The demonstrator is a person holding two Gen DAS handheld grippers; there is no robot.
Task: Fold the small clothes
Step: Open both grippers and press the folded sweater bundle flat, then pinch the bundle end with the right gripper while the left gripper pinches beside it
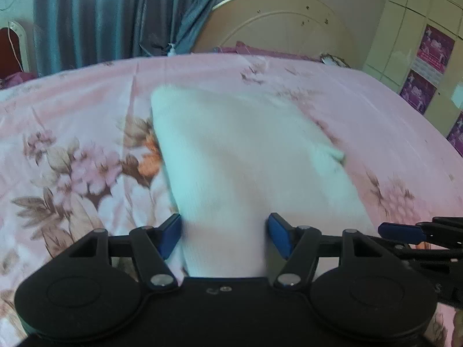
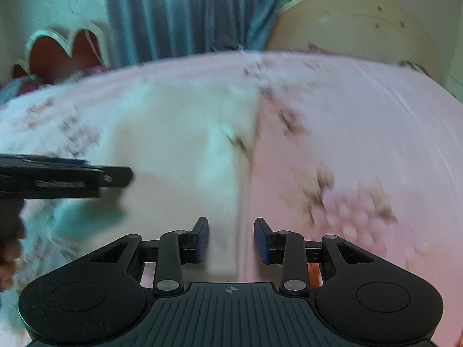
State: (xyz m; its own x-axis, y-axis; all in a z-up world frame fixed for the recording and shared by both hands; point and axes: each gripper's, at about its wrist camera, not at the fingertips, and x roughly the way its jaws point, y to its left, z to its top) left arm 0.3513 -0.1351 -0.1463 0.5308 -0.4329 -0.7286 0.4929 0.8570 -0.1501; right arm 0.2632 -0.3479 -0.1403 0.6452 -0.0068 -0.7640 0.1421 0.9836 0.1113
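Observation:
A white cloth [image 1: 240,150] lies flat on the pink flowered bed sheet [image 1: 72,115], apparently folded, with one small corner sticking out at its right side. My left gripper [image 1: 224,225] hovers over the cloth's near end, jaws wide apart, and the cloth fills the gap between the blue pads [image 1: 169,235]. The right gripper [image 1: 399,232] shows at the right edge of that view. In the blurred right wrist view, my right gripper [image 2: 231,225] stands open with a narrower gap over the right edge of the cloth [image 2: 179,133]. The left gripper [image 2: 115,176] reaches in from the left.
The bed sheet [image 2: 361,130] spreads wide on all sides of the cloth. Behind the bed are a cream headboard [image 1: 277,23], a blue curtain [image 1: 101,14] and a tiled wall with purple posters [image 1: 434,46]. A person's hand [image 2: 8,240] shows at the left edge.

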